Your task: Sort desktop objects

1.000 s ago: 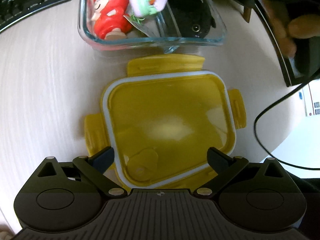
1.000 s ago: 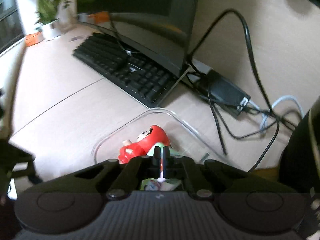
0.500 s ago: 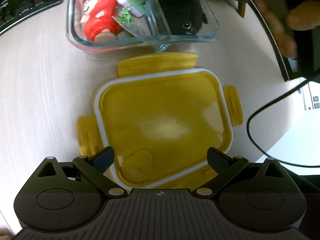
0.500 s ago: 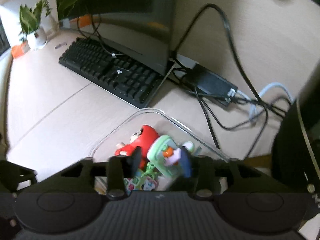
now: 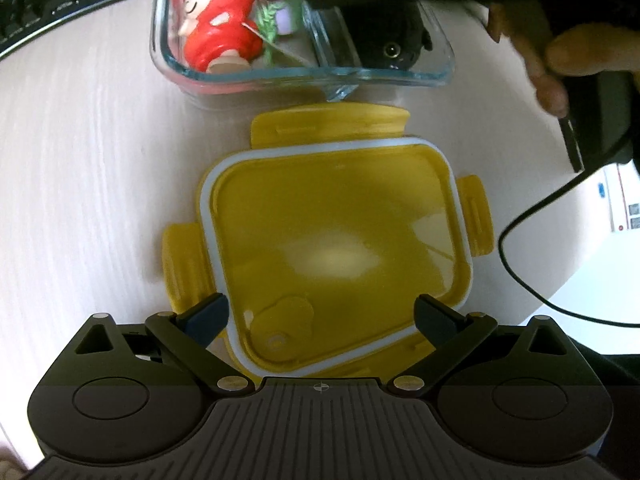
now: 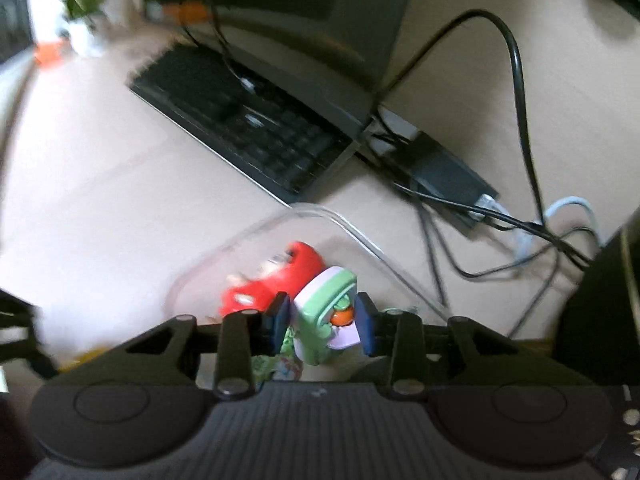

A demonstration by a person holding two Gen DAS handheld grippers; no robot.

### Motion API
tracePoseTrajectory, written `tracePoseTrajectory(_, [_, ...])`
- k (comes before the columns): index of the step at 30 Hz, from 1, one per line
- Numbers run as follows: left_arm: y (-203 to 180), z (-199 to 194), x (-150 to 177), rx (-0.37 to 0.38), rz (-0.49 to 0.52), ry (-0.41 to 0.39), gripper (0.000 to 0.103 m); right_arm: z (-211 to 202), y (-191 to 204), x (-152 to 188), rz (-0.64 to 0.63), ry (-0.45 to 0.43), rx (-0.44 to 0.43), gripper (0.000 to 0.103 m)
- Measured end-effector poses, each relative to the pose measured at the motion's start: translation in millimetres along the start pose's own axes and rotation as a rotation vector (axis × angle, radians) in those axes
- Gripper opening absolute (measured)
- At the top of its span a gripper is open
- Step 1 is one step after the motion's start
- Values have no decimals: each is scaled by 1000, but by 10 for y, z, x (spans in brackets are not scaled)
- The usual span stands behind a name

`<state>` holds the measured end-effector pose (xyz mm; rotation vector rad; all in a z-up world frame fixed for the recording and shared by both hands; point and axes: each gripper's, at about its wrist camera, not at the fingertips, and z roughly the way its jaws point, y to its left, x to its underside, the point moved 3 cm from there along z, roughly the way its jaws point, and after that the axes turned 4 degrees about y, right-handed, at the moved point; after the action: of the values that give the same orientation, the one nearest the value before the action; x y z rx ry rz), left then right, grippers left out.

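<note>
Toys in a glass box, yellow lid beside it on the bench.

Right claw (image 6: 322, 318) reaches into the glass container (image 5: 240, 76), its jaws just closing around the green toy (image 6: 326, 312), seemingly not quite touching, beside the red figure (image 5: 218, 28). Left claw (image 5: 320, 314) hangs spread wide and empty above the yellow lid (image 5: 340, 248).

Both grippers: black ribbed housing, 2 round caps, silver pivot screws. Left gripper (image 5: 320, 314) and right gripper (image 6: 323, 322) have dark blue pads.
</note>
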<state>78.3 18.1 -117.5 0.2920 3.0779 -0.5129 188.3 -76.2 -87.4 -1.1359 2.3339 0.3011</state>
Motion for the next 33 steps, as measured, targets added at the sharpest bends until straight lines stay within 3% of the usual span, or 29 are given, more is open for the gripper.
tracePoseTrajectory(3, [-22, -7, -9, 8, 21, -2, 102, -23, -58, 26, 2, 4, -55, 38])
tracePoseTrajectory(6, [-13, -11, -9, 4, 26, -4, 102, -29, -209, 50, 125, 23, -78, 45])
tracePoseTrajectory(10, [44, 22, -31, 4, 5, 0, 102, -238, -289, 64, 266, -14, -162, 46])
tracePoseTrajectory(17, [-29, -2, -29, 8, 28, -5, 102, -56, -106, 189, 317, 110, -273, 37])
tracePoseTrajectory(21, [-30, -12, -2, 4, 28, -3, 102, 102, -120, 203, 334, 121, -242, 38])
tracePoseTrajectory(25, [13, -6, 6, 3, 7, -5, 102, 65, -110, 181, 273, 107, -161, 38])
tracePoseTrajectory(28, [36, 2, 6, 4, -7, -7, 102, -91, -312, 182, 408, 51, -224, 44])
tracePoseTrajectory(31, [16, 5, 14, 8, -2, -4, 102, -234, -566, 181, 522, -24, -149, 41])
tracePoseTrajectory(33, [-9, 8, 15, 1, 8, 0, 102, -270, -663, 198, 573, -52, -144, 39])
